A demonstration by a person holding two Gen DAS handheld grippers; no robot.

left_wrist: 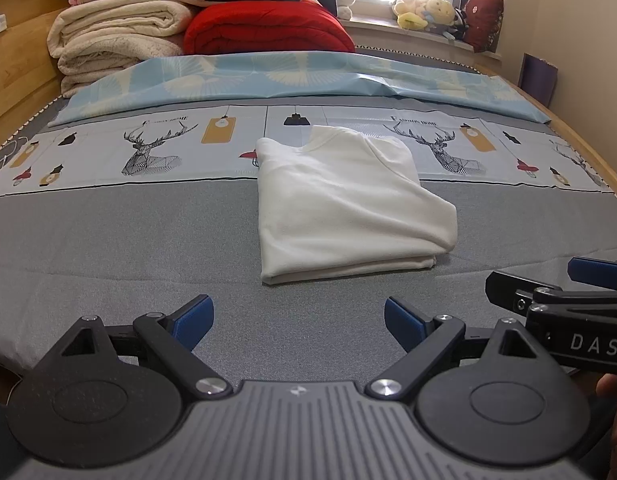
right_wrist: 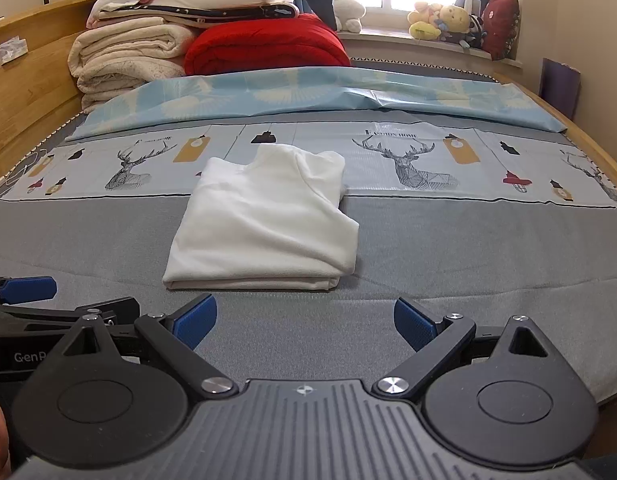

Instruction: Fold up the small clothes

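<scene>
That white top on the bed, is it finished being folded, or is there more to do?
The white top already lies folded in a neat rectangle on the grey bed cover. Nothing is in hand: the left tongs and right tongs both hang open, short of it. No other unfolded small garment shows, so little seems left, perhaps only a tidy-up.

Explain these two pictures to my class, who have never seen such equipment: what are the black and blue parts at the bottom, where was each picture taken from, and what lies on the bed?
No robot here: a person holds a two-finger tool in each hand, each carrying a wide-angle camera looking forward along its fingers. One picture comes from the left tool, the other from the right tool. The blue pieces are finger pads. Both tools are open and hold nothing. Each camera also catches the other tool at its edge. On the grey bed cover lies a white garment, already folded into a neat rectangle. Behind it are stacked blankets, a red quilt and soft toys on the windowsill.
</scene>
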